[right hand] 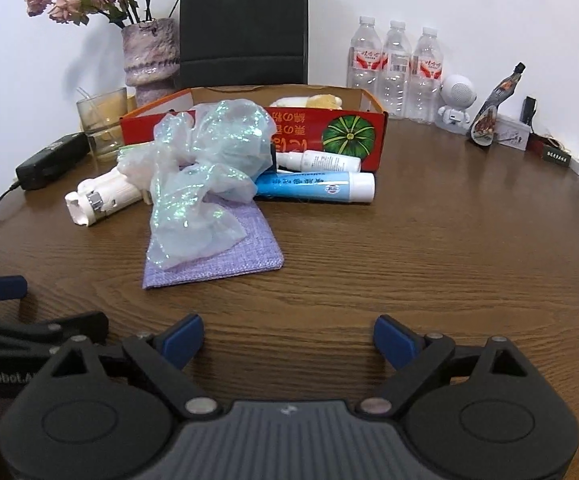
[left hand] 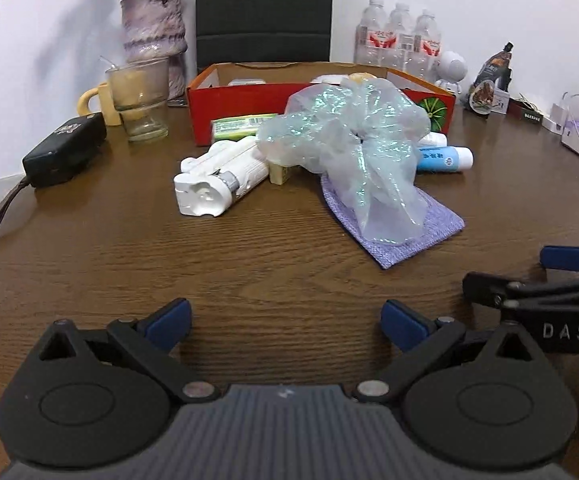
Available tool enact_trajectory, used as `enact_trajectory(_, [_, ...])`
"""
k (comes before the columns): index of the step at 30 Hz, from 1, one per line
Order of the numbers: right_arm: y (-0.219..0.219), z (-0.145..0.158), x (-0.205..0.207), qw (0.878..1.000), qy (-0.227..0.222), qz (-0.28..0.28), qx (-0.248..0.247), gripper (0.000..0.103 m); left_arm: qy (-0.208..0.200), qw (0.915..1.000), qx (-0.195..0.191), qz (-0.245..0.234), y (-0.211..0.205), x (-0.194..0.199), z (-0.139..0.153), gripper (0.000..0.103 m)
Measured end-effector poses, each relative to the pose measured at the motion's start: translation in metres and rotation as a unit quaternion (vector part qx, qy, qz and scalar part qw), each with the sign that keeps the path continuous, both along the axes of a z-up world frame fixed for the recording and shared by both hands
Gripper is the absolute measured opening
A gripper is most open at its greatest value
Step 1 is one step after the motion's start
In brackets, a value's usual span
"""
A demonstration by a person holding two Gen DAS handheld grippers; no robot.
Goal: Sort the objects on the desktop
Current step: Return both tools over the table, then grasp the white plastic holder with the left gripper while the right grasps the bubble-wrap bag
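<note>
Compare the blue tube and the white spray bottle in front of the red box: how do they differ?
The blue tube is thicker than the white spray bottle. The tube is blue with a white cap; the bottle is all white. The tube lies nearer the camera; the bottle lies against the red box. Both lie flat on the table.

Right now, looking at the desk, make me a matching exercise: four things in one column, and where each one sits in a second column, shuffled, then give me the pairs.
Things
1. crumpled plastic bag
2. blue tube
3. water bottles
4. glass cup

Places
A. standing in a row against the back wall
B. lying on the table in front of the red box
C. resting on the purple cloth
D. beside the vase of dried flowers

Pairs: 1-C, 2-B, 3-A, 4-D
</note>
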State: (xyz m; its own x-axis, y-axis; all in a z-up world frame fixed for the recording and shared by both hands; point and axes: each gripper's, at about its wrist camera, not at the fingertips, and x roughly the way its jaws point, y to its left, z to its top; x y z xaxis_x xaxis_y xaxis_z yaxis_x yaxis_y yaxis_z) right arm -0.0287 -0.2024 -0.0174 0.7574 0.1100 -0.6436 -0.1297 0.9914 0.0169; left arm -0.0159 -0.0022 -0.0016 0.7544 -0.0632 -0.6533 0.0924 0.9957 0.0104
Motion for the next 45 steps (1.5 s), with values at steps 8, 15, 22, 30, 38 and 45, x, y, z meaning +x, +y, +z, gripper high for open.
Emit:
enact_trajectory(8, [-0.003, -0.002, 0.002, 1.000, 0.003, -0.016, 0.003, 0.102, -0.004, 1.0000, -0.003, -0.003, 0.000, 0.000, -0.001, 0.103])
enact_trajectory(15, [-0.003, -0.002, 0.004, 1.000, 0.005, -0.019, 0.002, 0.103, -0.004, 1.0000, -0.002, -0.003, 0.000, 0.000, 0.000, 0.103])
enact_trajectory(22, [-0.003, -0.002, 0.005, 1.000, 0.005, -0.019, 0.002, 0.103, -0.004, 1.0000, -0.002, -0.003, 0.000, 0.001, -0.001, 0.103])
enact_trajectory(30, [-0.026, 0.041, 0.004, 0.995, -0.053, 0.006, 0.079, 0.087, -0.094, 0.9952, 0.019, -0.016, 0.030, 0.025, 0.039, 0.103])
enact_trajectory(38, [0.005, 0.069, 0.104, 0.993, -0.072, 0.072, 0.062, 0.084, -0.049, 0.9947, -0.001, -0.090, 0.051, 0.124, 0.022, 0.093])
enact_trajectory(45, [0.020, 0.038, 0.146, 0.992, -0.003, 0.090, 0.092, 0.008, -0.017, 0.9971, -0.036, -0.065, 0.057, 0.115, 0.016, 0.051])
